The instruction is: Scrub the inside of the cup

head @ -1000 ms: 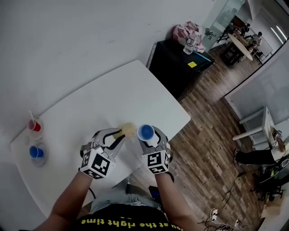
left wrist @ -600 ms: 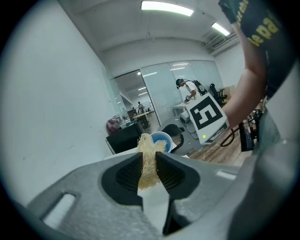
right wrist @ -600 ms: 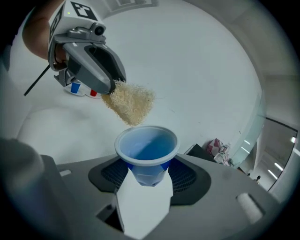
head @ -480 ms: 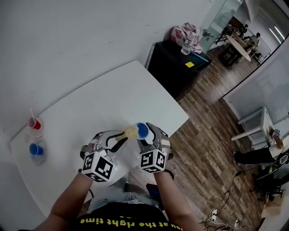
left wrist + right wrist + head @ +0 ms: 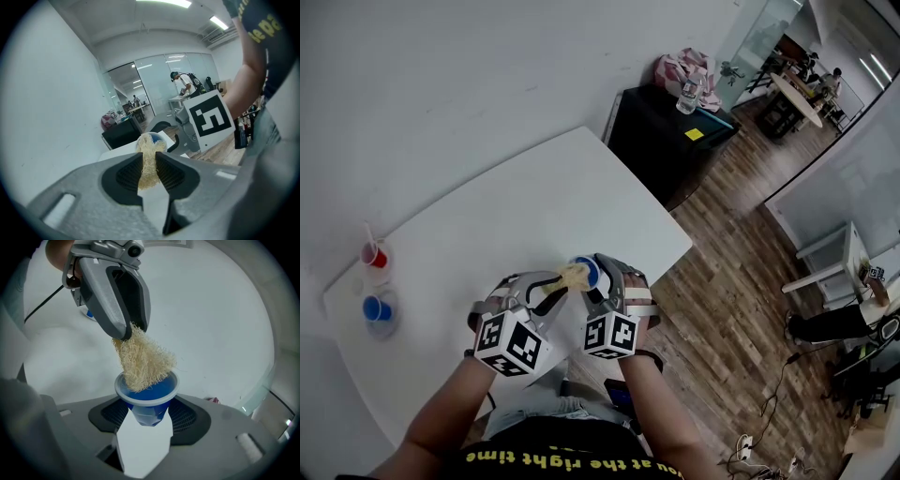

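While it was held over the near edge of the white bench (image 5: 534,187), the fibrous scrubber (image 5: 573,275) was clamped between the pads of the left tongs (image 5: 551,284). Its long axis ran on from those tongs toward the right, and its loose end was dipped into the mouth of the blue cup (image 5: 587,270). That cup was gripped low on its body by the right tongs (image 5: 600,278), whose jaws were closed on it. Its long axis was laid along the line of those tongs, tilted rather than upright, with the mouth turned toward the left tongs.

In the left gripper view the scrubber was seen pinched between the pads, and only a sliver of the cup's rim was shown behind it. In the right gripper view the blue inside of the cup was laid open, with the scrubber's end inside the rim; how deep it reached could not be told.

At the far left of the bench, in the head view, a red cup (image 5: 371,255) with a thin stick in it and a second blue cup (image 5: 376,307) were seen, upright and apart. Three cups were counted, two blue and one red, with one scrubber and two tongs.
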The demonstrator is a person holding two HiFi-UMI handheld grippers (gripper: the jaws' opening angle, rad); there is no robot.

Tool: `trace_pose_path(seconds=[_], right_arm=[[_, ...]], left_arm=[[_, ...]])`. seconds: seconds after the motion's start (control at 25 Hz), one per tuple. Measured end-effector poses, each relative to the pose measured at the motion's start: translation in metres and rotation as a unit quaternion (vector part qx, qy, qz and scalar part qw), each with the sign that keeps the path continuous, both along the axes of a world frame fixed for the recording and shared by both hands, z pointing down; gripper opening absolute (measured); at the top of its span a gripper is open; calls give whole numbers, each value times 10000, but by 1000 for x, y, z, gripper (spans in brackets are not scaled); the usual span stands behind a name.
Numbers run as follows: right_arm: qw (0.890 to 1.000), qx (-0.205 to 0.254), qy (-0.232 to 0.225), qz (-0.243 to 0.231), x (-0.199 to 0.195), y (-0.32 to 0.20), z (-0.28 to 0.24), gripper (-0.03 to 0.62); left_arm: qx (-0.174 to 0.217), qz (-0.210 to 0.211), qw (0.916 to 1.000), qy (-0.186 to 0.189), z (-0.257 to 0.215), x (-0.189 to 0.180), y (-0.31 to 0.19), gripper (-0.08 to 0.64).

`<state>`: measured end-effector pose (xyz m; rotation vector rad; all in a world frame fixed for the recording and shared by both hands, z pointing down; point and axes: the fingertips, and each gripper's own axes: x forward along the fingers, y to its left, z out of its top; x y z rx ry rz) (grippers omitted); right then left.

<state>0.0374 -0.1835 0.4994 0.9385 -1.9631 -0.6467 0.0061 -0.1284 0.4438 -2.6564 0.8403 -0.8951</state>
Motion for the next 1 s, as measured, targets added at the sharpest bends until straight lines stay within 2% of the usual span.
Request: trace_pose_path(seconds=[0.28,1.0], right_arm=[[9984,207,469,-236,-10,4,-7,276],[9938,291,938,-517,-24,6,-8,273]], left_arm=[[-199,-163,9995,-188,8,-2,-3,86],[-349,-238,9973,-602,20,9,-22,86]])
